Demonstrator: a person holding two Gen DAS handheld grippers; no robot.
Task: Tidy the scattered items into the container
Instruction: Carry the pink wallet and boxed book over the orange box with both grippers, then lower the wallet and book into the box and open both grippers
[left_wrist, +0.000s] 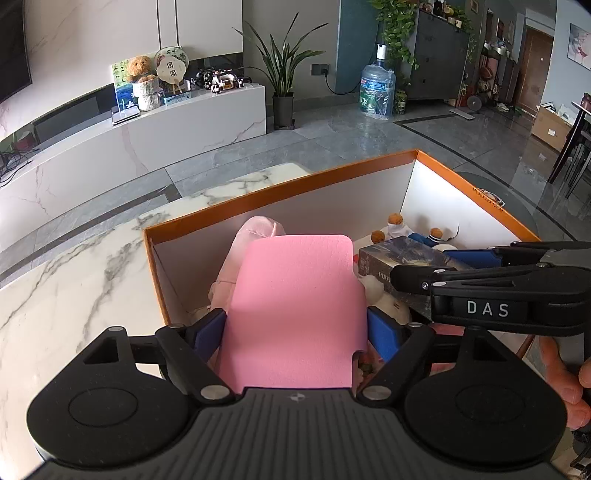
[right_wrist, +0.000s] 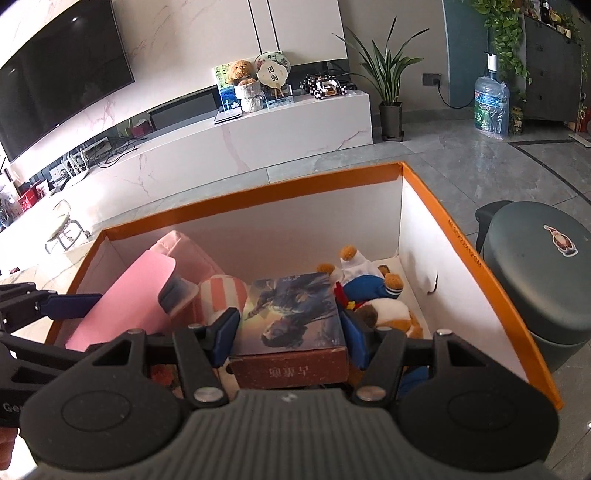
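Box: we see the box (right_wrist: 461, 236) standing on the surface (left_wrist: 74, 266), its open top towards us.
Left end of box: the foam sheet (left_wrist: 295, 306) leans here, between the left gripper's (left_wrist: 297, 328) pads, with a cushion (right_wrist: 192, 254) behind it.
Middle: the book (right_wrist: 291, 310) sits between the right gripper's (right_wrist: 291, 336) pads, above the box floor.
Right end: a stuffed doll (right_wrist: 365, 280) lies behind and right of the book, a plush animal (right_wrist: 391, 314) just in front of it.
Outside: we find a round stool (right_wrist: 543, 277) right of the box, on the floor.
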